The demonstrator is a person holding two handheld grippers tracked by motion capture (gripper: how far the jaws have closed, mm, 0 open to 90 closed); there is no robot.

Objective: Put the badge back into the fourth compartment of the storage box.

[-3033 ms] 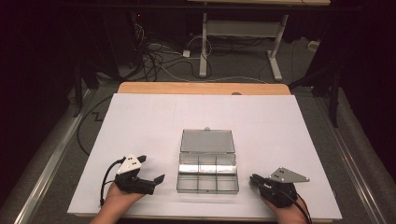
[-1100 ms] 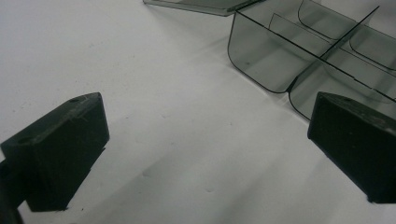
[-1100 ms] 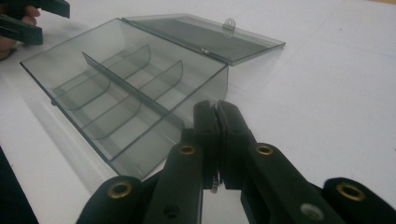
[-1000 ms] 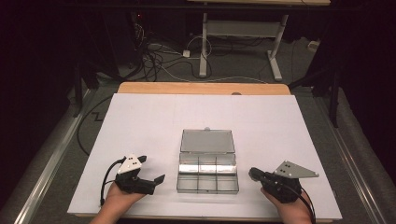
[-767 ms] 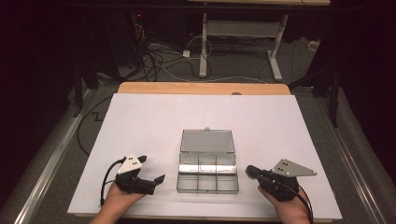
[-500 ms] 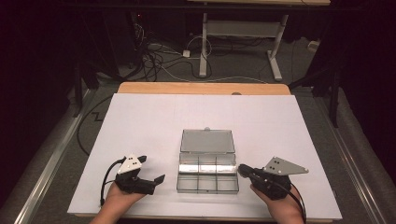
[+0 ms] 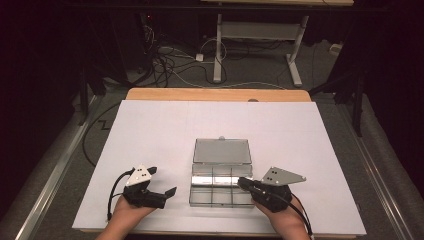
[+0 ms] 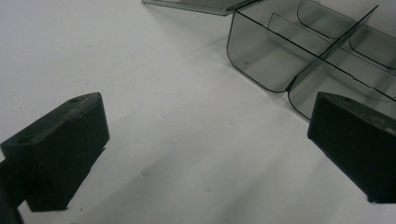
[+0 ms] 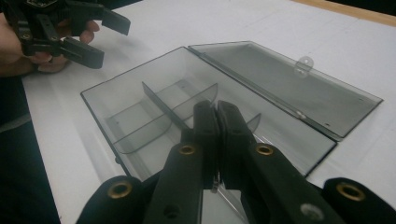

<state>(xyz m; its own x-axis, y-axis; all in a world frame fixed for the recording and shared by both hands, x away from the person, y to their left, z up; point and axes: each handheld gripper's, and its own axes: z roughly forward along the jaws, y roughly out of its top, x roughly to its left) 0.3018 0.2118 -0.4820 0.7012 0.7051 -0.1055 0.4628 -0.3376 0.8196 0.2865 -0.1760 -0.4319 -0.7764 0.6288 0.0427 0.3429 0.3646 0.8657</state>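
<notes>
A clear smoky compartment box [image 7: 192, 189] lies open at the front middle of the white table, its lid [image 7: 221, 151] flat behind it. Thin dividers split the tray into several cells, which look empty. My right gripper [image 7: 241, 182] is shut, its tips reaching over the box's right edge. In the right gripper view the right gripper [image 9: 217, 109] has its jaws pressed together above the divided tray [image 9: 100, 100], with the lid [image 9: 280, 79] beyond. My left gripper [image 7: 162, 181] rests open on the table left of the box. The left gripper [image 8: 205, 140] has bare table between its jaws, the box [image 8: 266, 60] just ahead.
The white table top [image 7: 150, 130] has a wooden strip [image 7: 220, 94] along its far edge. Behind it are cables [image 7: 165, 60] on the floor and a white table frame [image 7: 260, 30]. The left hand [image 9: 18, 51] holds its gripper [image 9: 100, 35] across the box.
My right gripper has moved left from the bare table to the box, so its shut tips now overlap the right edge. The left gripper and the box have stayed put.
</notes>
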